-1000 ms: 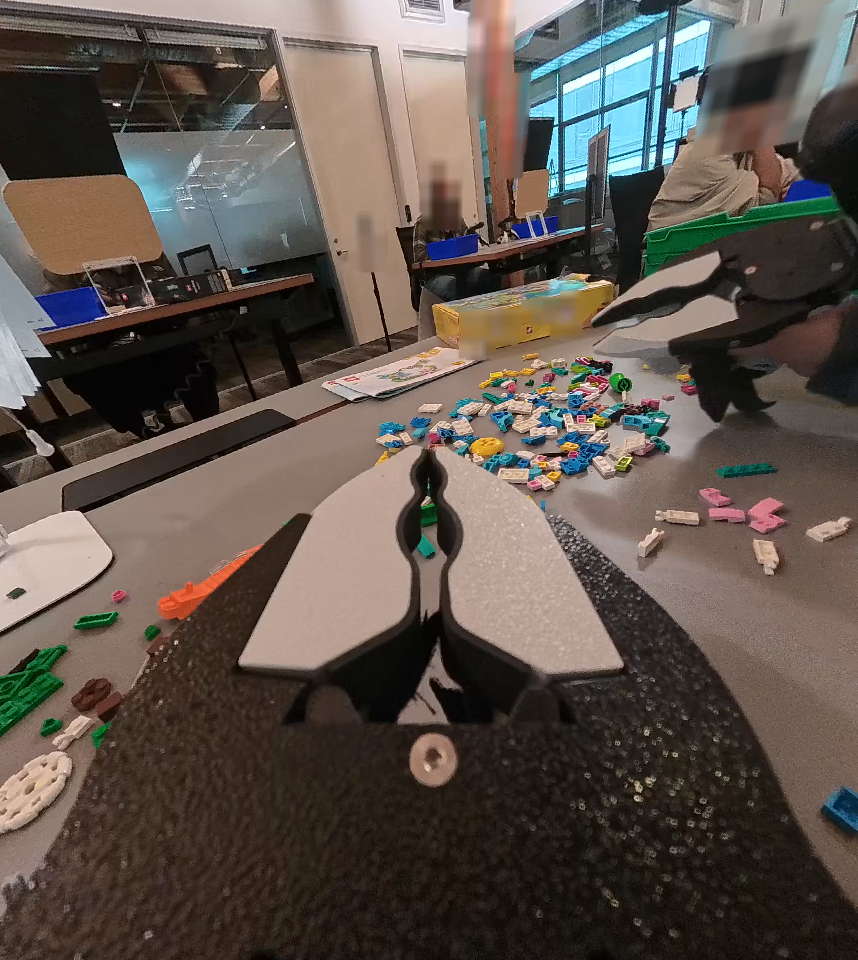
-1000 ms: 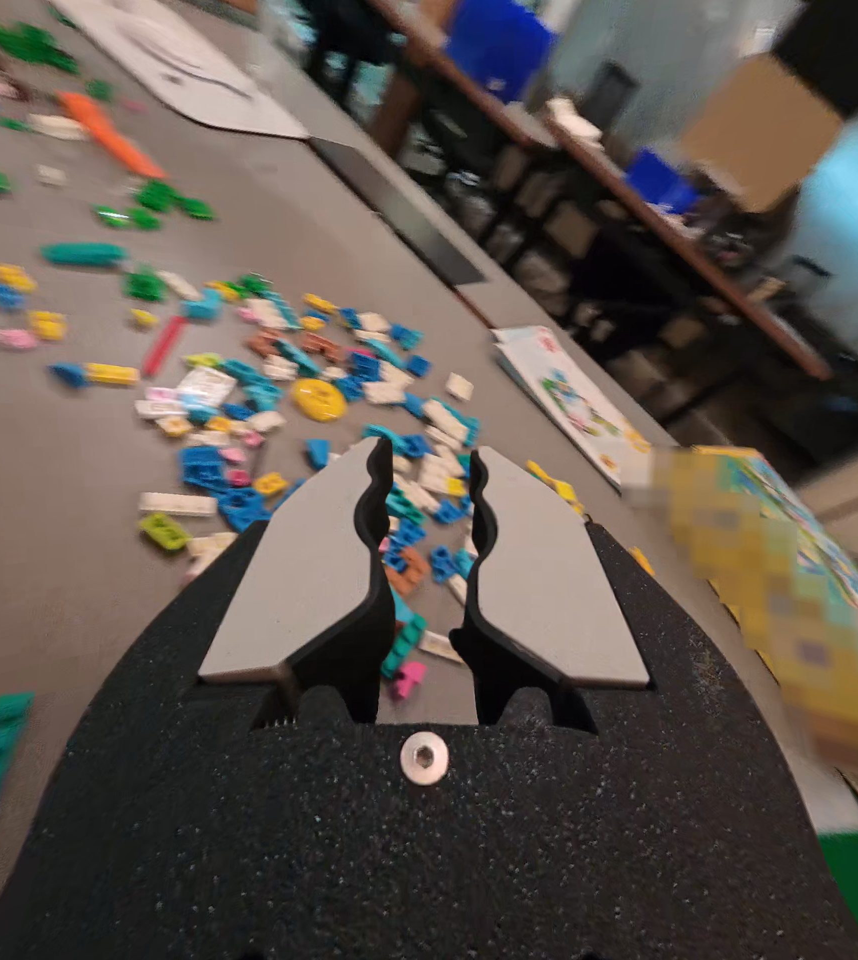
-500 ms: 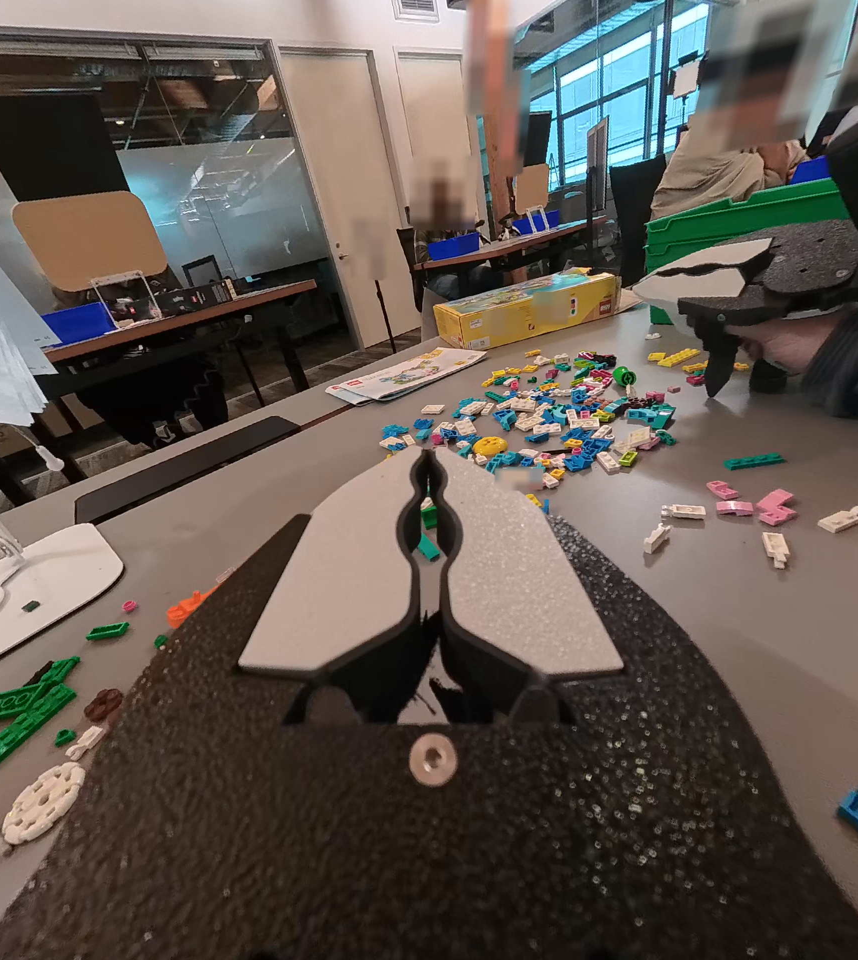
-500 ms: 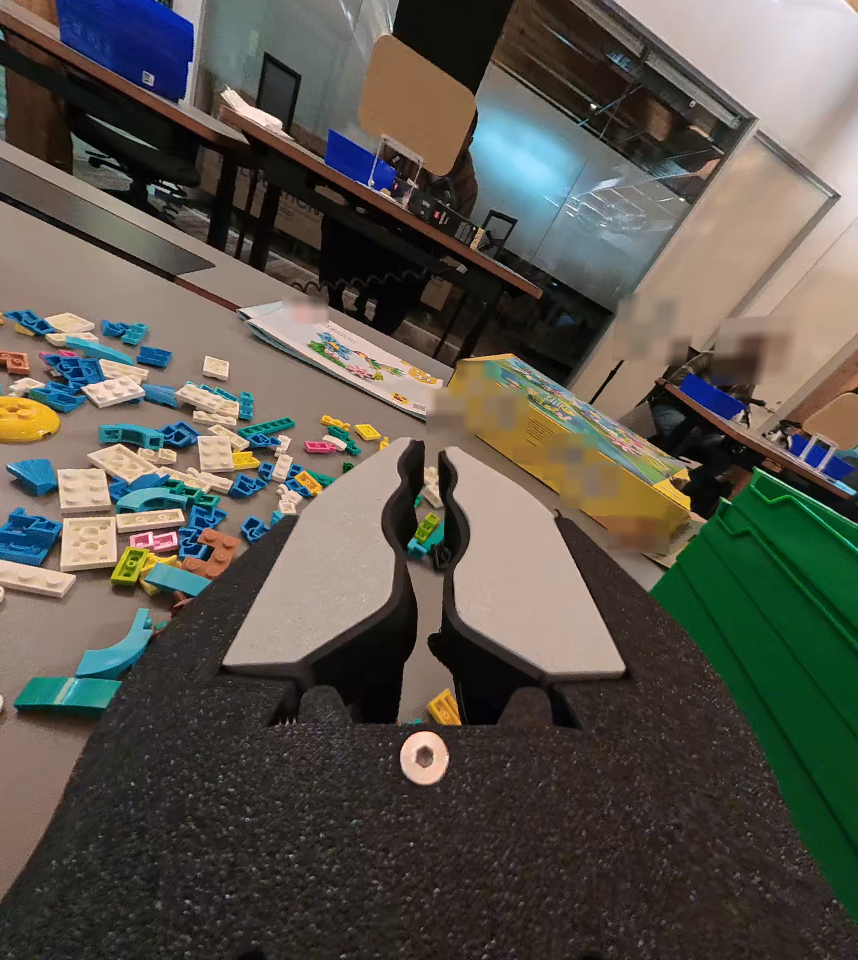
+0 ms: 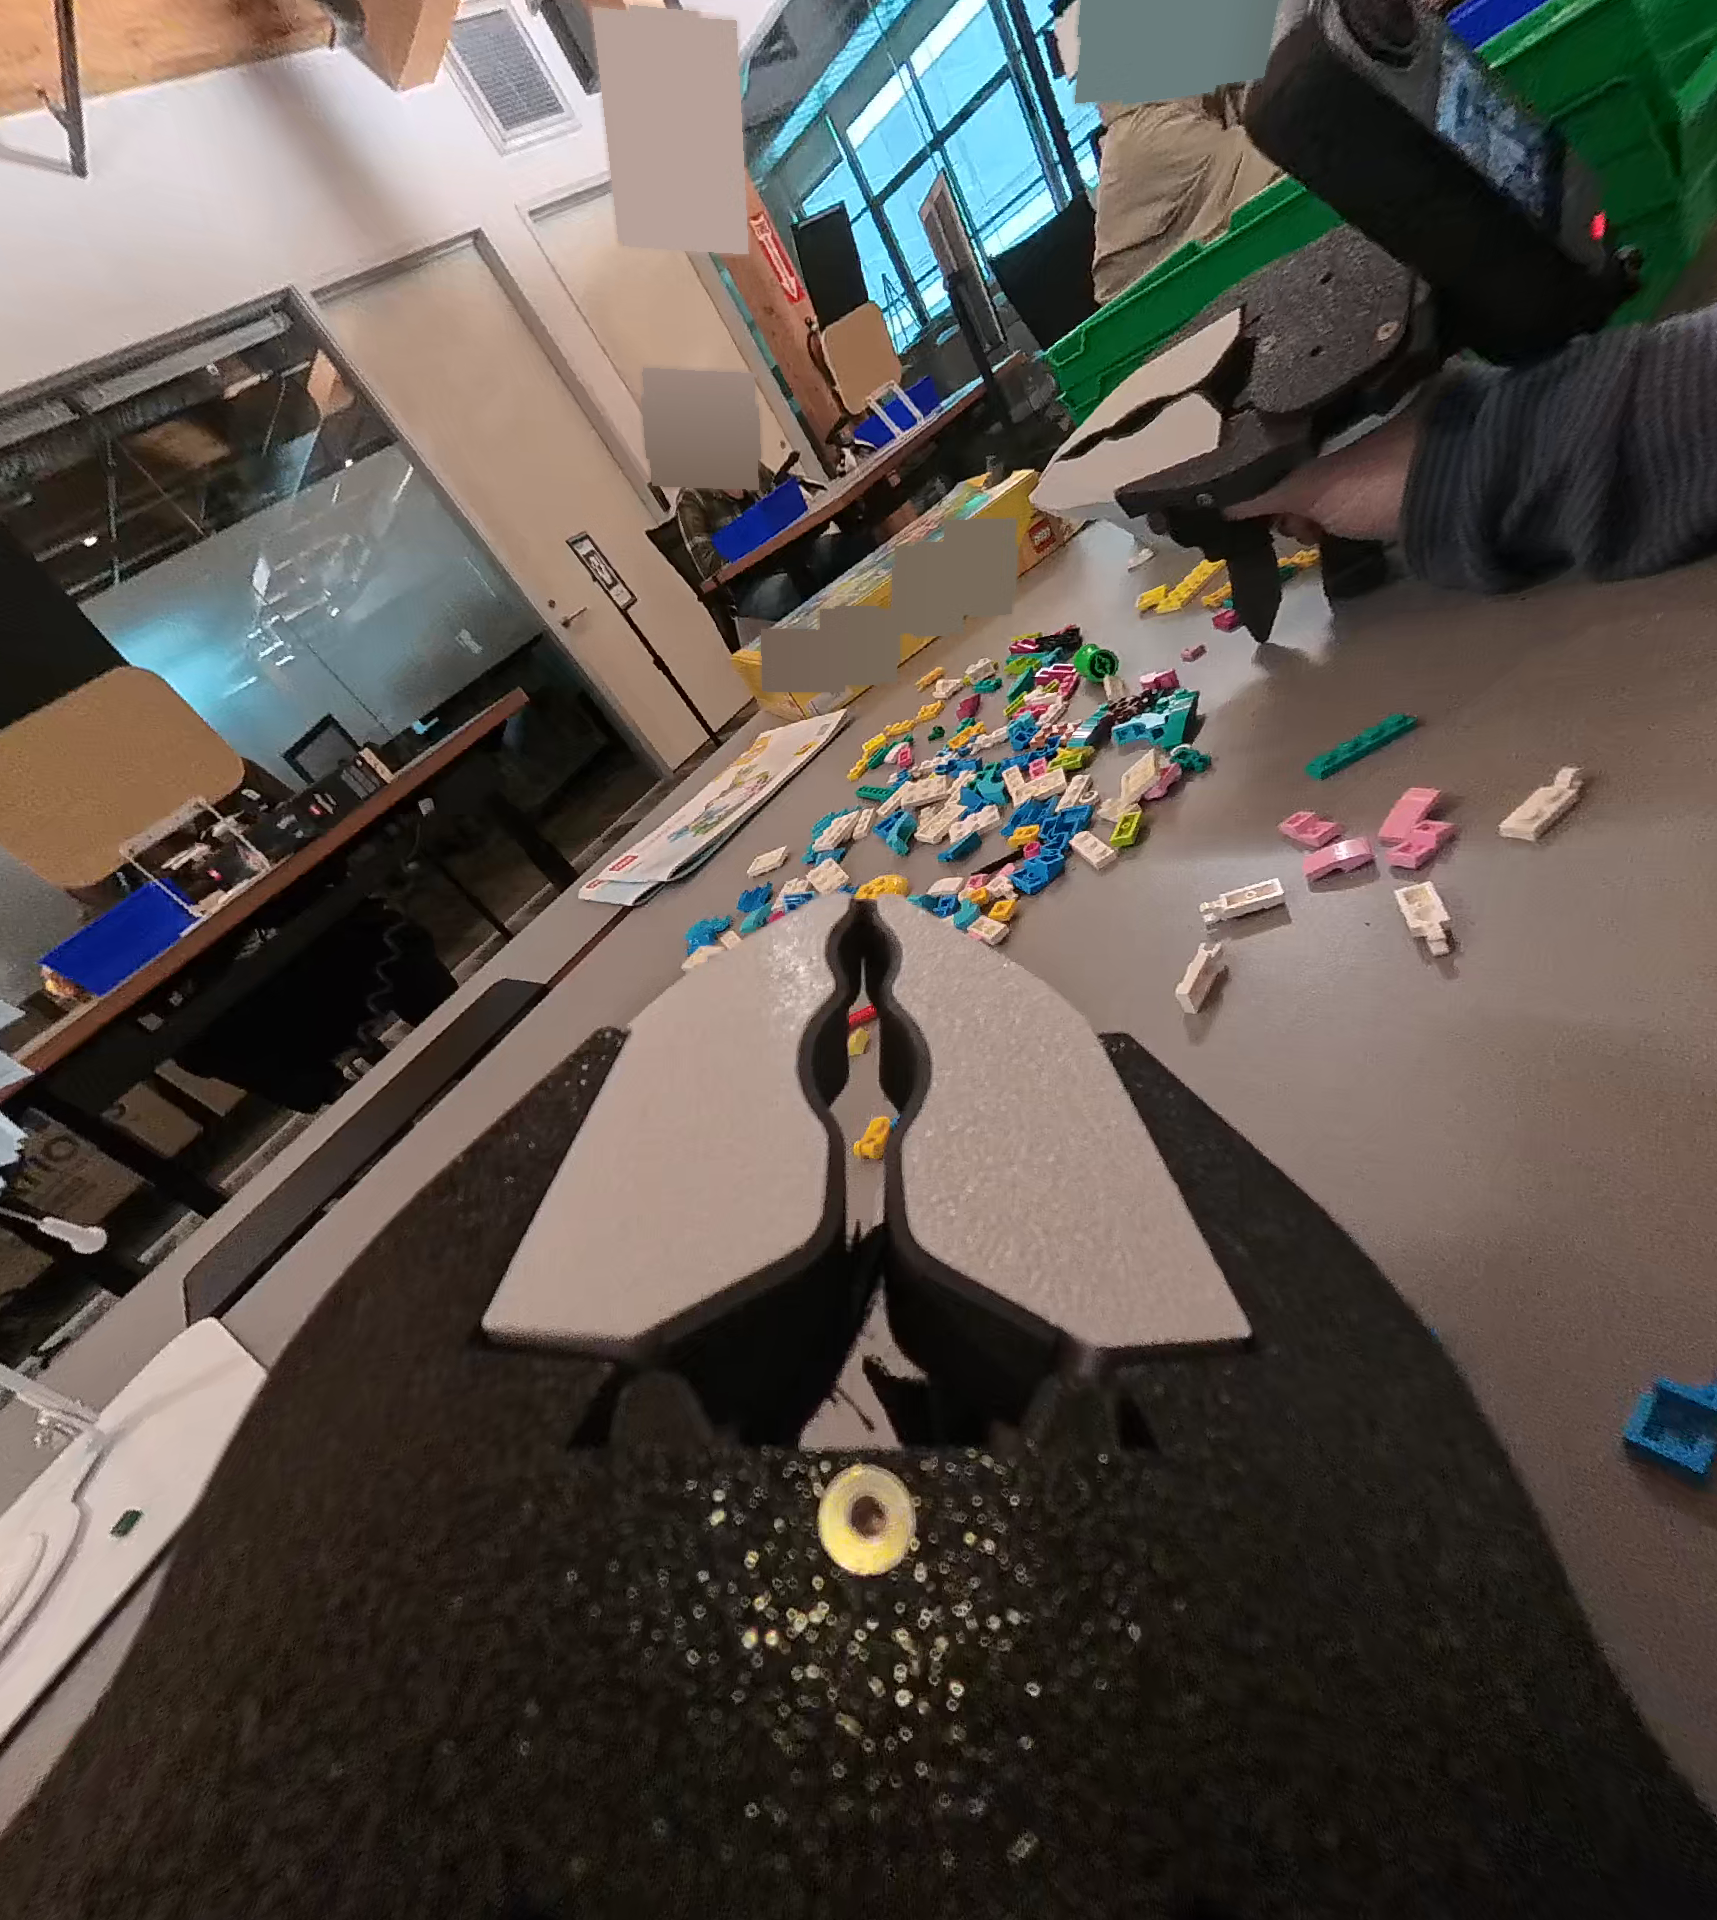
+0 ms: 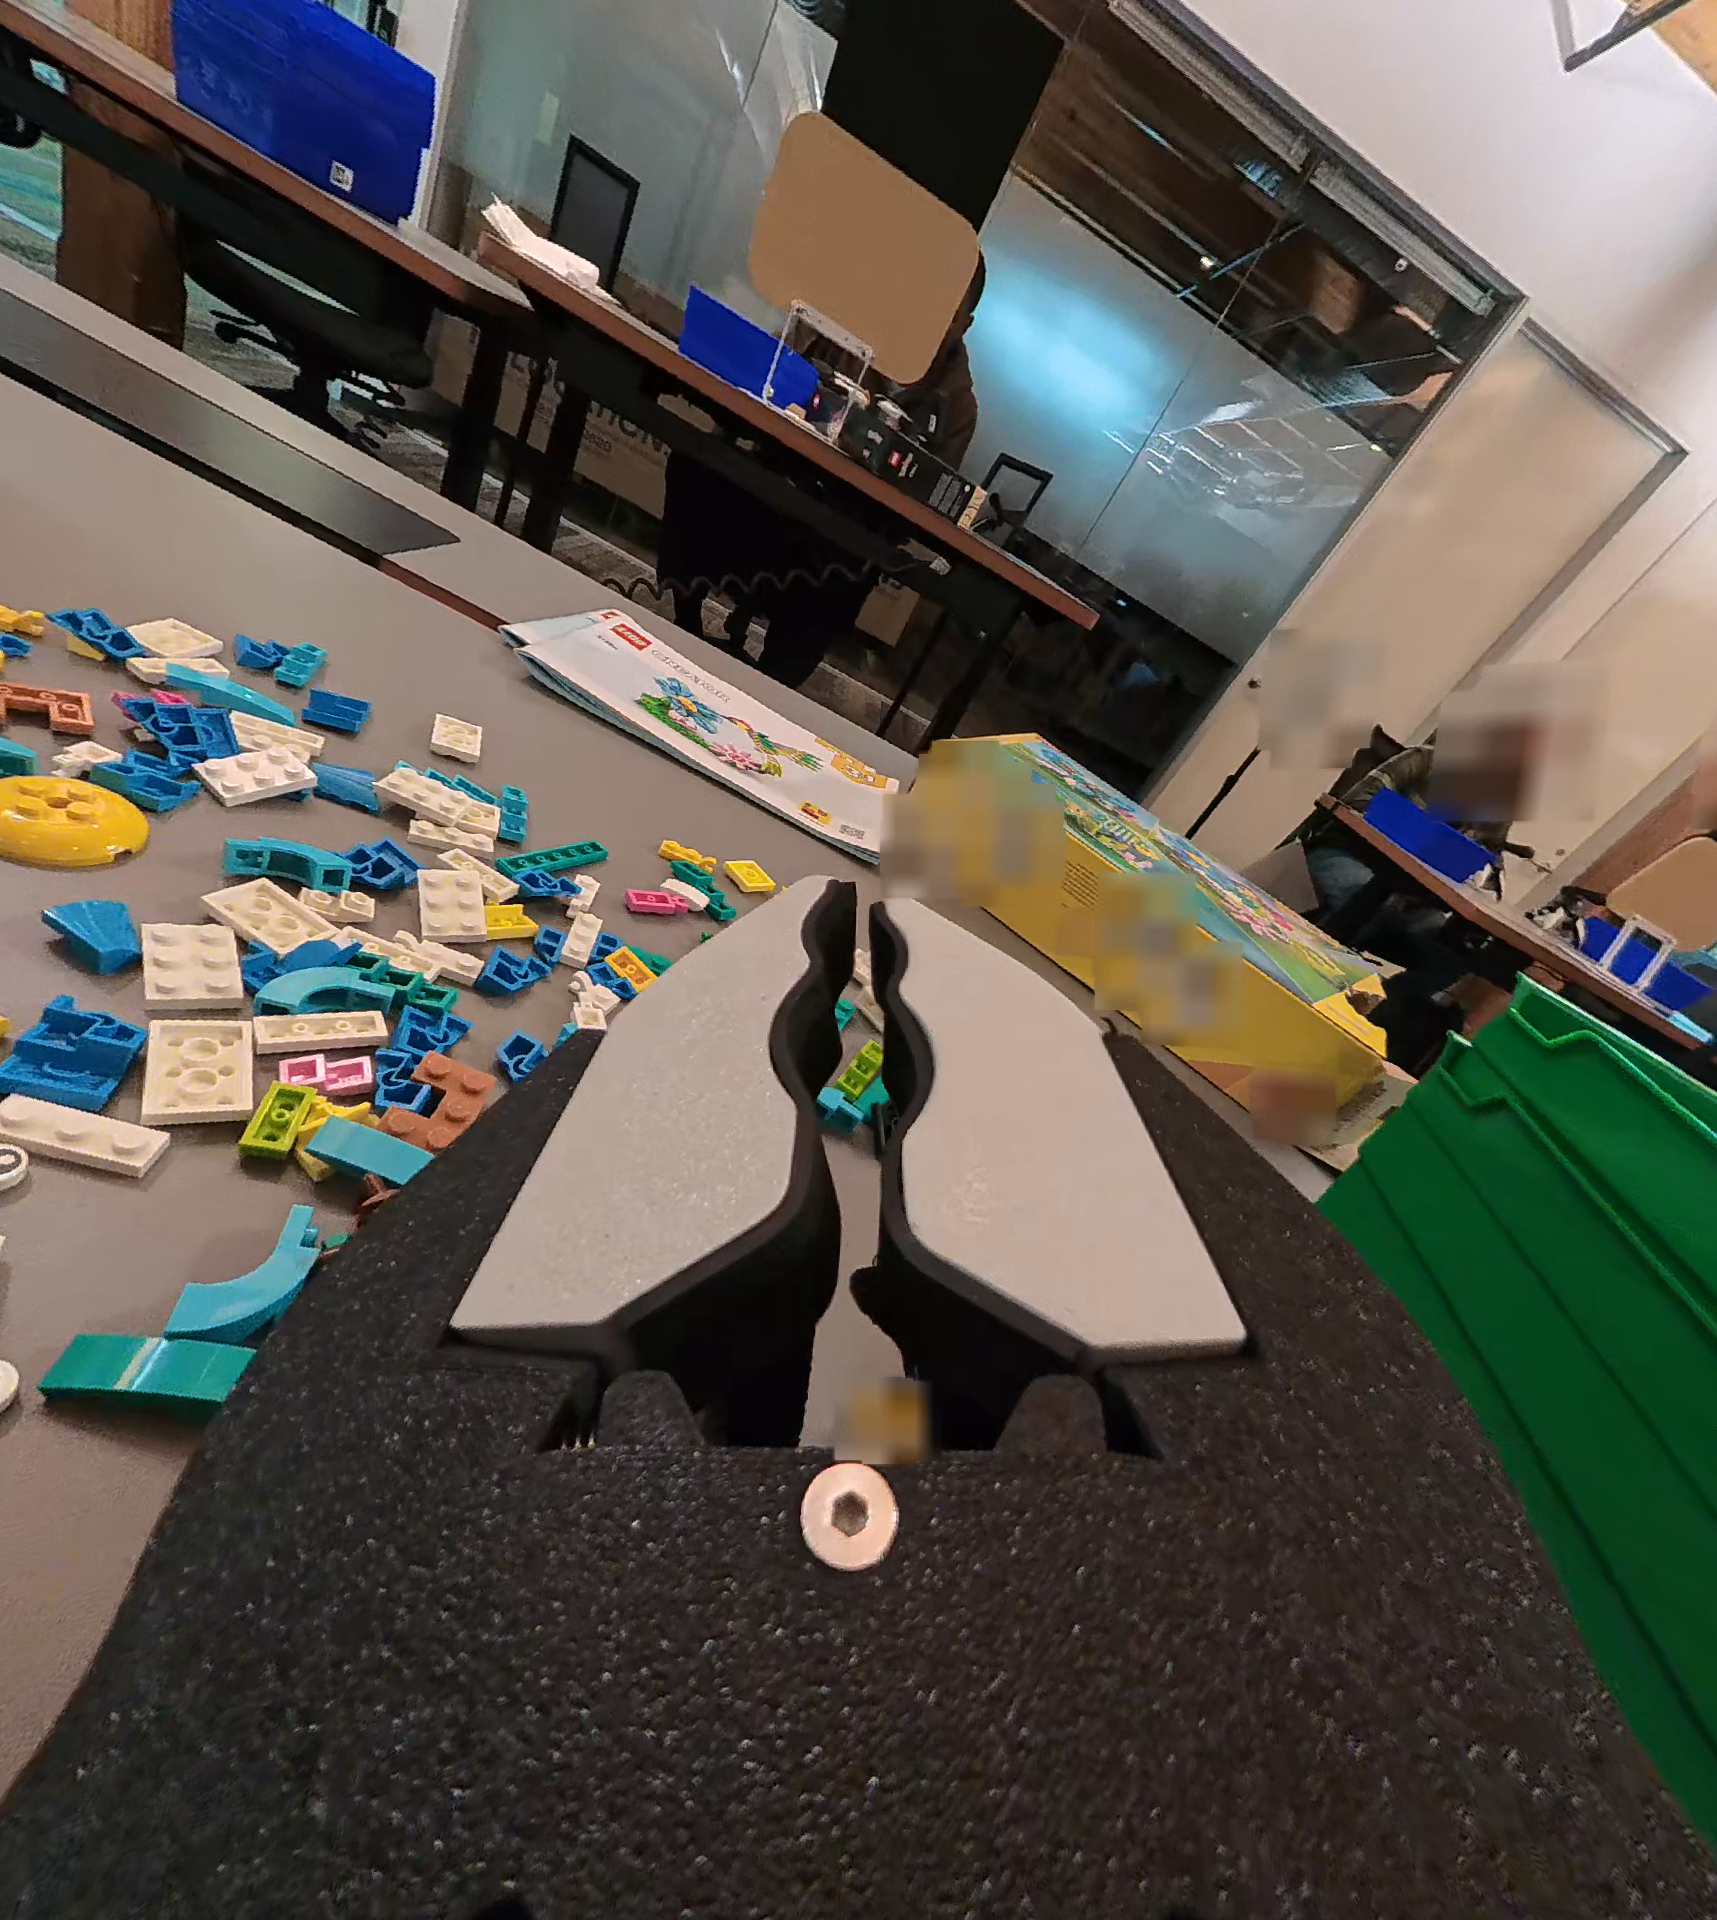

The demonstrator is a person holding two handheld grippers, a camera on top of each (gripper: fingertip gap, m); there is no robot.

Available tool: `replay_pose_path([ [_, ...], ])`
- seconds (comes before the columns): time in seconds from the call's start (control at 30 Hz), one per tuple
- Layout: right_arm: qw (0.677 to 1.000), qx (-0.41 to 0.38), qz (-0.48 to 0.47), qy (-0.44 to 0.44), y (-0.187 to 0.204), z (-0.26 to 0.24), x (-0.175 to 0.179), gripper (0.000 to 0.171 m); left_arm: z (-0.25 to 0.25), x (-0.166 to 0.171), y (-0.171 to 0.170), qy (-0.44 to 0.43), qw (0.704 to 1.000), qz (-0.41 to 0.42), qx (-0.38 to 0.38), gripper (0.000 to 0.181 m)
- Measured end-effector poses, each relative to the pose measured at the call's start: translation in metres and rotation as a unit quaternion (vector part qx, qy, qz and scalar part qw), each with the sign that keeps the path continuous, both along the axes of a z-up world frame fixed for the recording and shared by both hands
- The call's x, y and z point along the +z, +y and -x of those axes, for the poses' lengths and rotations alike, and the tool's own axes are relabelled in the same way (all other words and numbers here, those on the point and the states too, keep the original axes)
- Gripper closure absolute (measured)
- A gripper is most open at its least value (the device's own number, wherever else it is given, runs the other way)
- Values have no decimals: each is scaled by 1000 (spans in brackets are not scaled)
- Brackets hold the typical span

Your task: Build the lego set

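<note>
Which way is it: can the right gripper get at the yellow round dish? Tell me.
Probably yes. The yellow round dish lies in the open on the table, nothing stacked on it. The right gripper, nearly shut and empty, is aimed past it, so it must swing left and open.

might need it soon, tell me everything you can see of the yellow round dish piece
The yellow round dish piece is a glossy plastic disc, domed, with a raised hub of studs around a centre hole. It lies flat on the grey table at the left edge of the loose brick pile, beside blue and white plates. Neither gripper touches it.
</note>
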State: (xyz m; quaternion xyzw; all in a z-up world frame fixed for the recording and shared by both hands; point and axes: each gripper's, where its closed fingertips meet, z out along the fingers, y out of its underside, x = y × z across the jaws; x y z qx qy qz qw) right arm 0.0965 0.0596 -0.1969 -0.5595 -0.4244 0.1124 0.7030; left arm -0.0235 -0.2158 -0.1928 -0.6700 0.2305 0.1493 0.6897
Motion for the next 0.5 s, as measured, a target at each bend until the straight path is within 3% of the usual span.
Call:
replay_pose_path([
  [0.5,1000,18,-6,-2,-5,3,0,171,-9,-5,0,53,999,6,0,181],
])
